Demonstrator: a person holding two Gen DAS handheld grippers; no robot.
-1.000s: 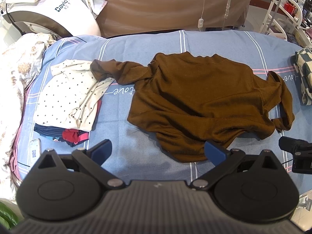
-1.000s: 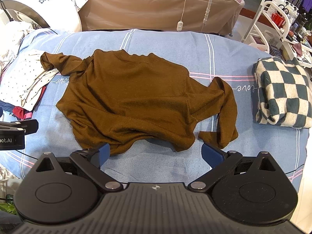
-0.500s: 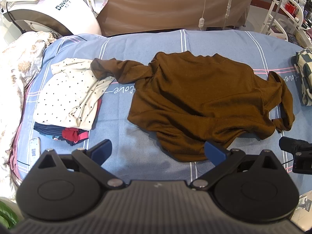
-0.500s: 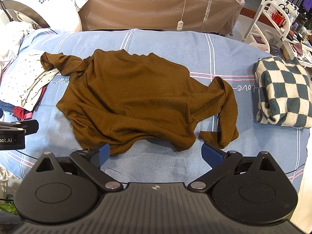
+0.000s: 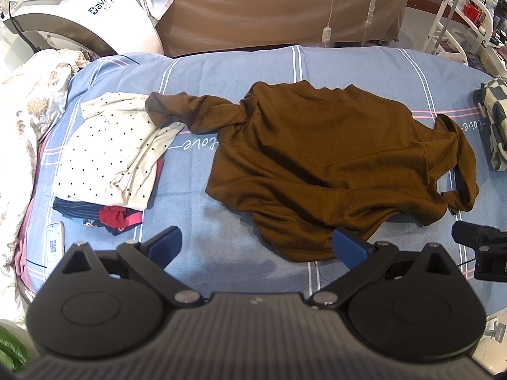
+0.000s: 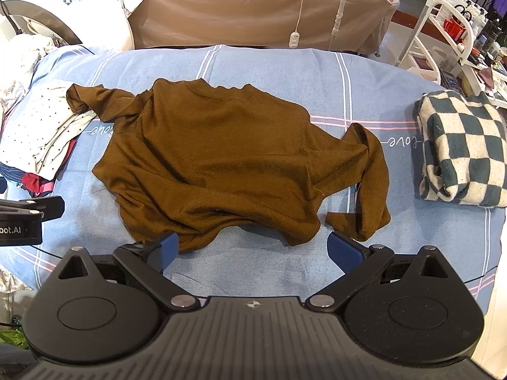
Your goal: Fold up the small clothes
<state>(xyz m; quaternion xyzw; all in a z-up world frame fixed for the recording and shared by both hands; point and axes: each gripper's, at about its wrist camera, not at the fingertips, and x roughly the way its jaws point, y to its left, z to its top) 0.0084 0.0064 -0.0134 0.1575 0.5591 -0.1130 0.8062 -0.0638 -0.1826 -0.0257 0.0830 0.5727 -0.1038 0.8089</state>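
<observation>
Nearest, bare blue sheet (image 6: 253, 269) lies between both claws and the hem of the brown sweater (image 6: 221, 158), giving room to move. The sweater lies crumpled in the middle of the bed, one sleeve on the dotted cloth (image 5: 107, 155) at left, the other curled near the checked blanket (image 6: 462, 155) at right. Since the earlier frame almost nothing has changed. The left claw (image 5: 256, 247) and right claw (image 6: 252, 250) stand wide apart, holding nothing.
</observation>
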